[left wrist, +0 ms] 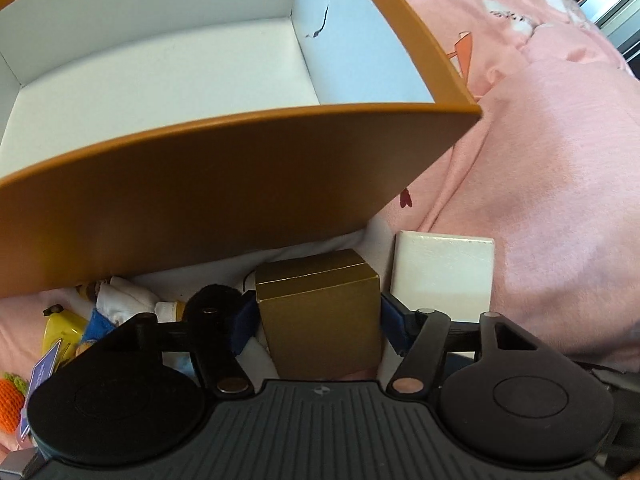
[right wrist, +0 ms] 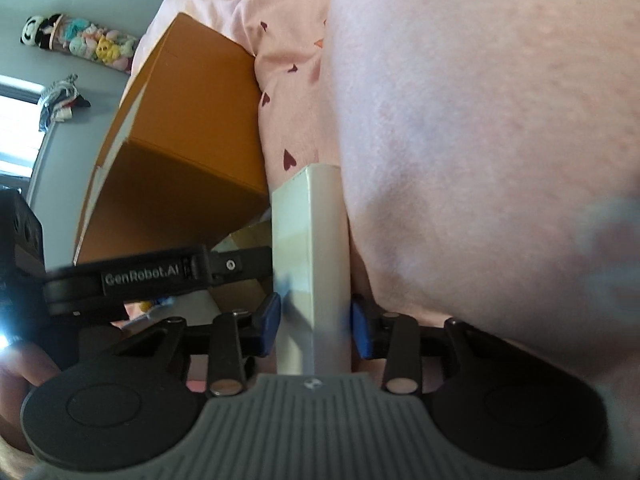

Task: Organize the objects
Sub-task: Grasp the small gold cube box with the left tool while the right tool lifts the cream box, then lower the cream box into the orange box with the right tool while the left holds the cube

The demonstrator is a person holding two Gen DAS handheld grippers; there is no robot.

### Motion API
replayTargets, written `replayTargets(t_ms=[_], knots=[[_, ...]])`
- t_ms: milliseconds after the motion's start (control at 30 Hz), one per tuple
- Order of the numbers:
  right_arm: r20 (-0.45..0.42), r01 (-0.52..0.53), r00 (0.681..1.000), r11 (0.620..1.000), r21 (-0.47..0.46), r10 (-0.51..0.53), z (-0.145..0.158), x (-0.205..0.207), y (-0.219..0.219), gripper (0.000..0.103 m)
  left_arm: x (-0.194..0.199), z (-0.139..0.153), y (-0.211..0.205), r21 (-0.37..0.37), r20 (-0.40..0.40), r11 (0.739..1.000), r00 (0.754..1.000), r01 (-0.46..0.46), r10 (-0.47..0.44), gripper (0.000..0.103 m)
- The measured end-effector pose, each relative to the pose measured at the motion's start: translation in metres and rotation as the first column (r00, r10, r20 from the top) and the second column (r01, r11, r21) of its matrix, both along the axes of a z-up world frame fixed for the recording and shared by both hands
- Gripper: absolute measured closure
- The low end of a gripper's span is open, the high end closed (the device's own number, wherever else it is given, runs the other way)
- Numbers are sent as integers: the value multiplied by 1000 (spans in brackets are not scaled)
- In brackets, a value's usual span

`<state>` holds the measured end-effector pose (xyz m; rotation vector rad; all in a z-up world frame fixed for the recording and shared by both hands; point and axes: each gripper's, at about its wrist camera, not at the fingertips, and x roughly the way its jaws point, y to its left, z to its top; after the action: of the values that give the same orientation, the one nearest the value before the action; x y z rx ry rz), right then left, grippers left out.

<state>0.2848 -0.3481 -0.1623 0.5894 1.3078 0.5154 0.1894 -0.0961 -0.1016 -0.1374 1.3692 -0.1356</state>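
Note:
My left gripper (left wrist: 318, 322) is shut on a small gold box (left wrist: 320, 316), its blue pads pressed on both sides, just in front of the near wall of a large orange box (left wrist: 224, 184) with an empty white inside. My right gripper (right wrist: 314, 322) is shut on a white box (right wrist: 310, 248), held on edge beside the orange box (right wrist: 188, 152). The white box also shows in the left wrist view (left wrist: 442, 272), right of the gold box. The left gripper's body (right wrist: 132, 276) shows in the right wrist view.
Everything rests on a pink heart-print blanket (left wrist: 540, 168). Small toys lie at lower left: a yellow one (left wrist: 62, 330), a blue and white doll (left wrist: 116, 304), an orange knitted carrot (left wrist: 10, 406). Plush toys (right wrist: 80, 38) hang on the far wall.

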Motion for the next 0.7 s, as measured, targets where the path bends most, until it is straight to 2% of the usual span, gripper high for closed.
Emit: replayTargets(t_ms=[67, 200, 400, 567, 700], knots=[[8, 1, 1000, 1000, -12, -1, 0, 1, 1, 69, -7, 4, 4, -15, 30, 1000, 1000, 5, -5, 30], [45, -8, 999, 999, -39, 10, 16, -24, -2, 72, -22, 16, 18, -60, 78, 998, 997, 1, 4, 30], [161, -13, 986, 992, -129, 34, 56, -53, -18, 73, -50, 51, 35, -102, 177, 994, 984, 29, -11, 30], [218, -14, 975, 985, -172, 52, 91, -63, -18, 74, -68, 83, 52, -154, 287, 987, 958, 44, 2, 30], [284, -20, 955, 976, -215, 82, 121, -56, -2, 73, -78, 115, 66, -188, 383, 981, 923, 53, 24, 30]])
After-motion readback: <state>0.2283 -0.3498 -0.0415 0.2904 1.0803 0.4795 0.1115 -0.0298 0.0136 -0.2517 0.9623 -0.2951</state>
